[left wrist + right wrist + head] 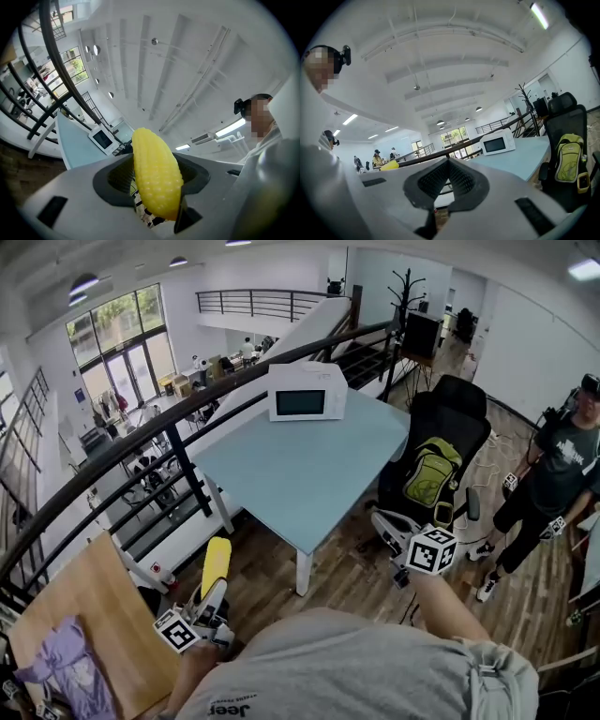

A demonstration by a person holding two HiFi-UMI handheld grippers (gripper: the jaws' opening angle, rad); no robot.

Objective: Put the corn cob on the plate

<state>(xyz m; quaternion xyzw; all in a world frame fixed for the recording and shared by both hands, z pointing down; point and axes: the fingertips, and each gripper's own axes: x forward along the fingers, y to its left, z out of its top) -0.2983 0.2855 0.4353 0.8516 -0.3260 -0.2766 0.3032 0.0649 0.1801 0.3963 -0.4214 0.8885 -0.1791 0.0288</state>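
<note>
The yellow corn cob [217,563] stands out of my left gripper [214,589] at the lower left of the head view. In the left gripper view the corn cob [157,180] sits between the two dark pads, and the left gripper [157,192] is shut on its lower half, with the tip pointing up and away. My right gripper [382,521] hangs at the lower right, over the wooden floor beside the table. In its own view the right gripper [448,161] has its ribbed pads meeting at the tip with nothing between them. The corn cob [389,165] shows as a small yellow tip at the left. No plate is in view.
A light blue table [309,474] carries a white microwave [307,392]. A black office chair [464,404] with a green backpack [431,470] stands to its right. A black railing [141,442] runs along the left. A wooden table [89,606] holds purple cloth [66,667]. A person [553,484] stands at right.
</note>
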